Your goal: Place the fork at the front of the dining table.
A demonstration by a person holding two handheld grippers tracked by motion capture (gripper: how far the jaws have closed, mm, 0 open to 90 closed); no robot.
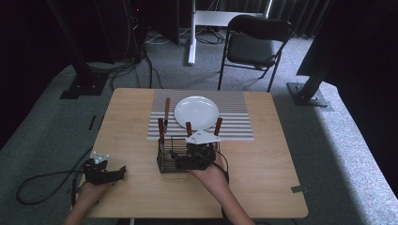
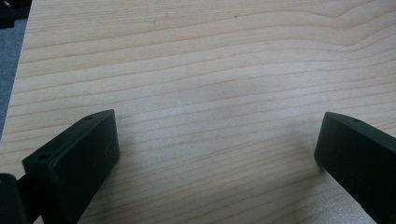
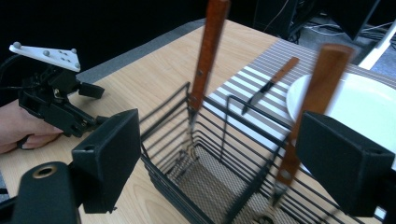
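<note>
My right gripper (image 3: 219, 154) is wide open over the basket (image 3: 205, 172). I should slide it straight around one brown handle (image 3: 313, 112), then squeeze. My left gripper (image 2: 215, 158) rests wide open near the counter's (image 2: 210, 70) front left corner.

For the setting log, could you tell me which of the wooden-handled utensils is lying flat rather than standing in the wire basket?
The knife left of the white plate: it lies flat on the striped placemat, while the others stand upright in the basket.
</note>
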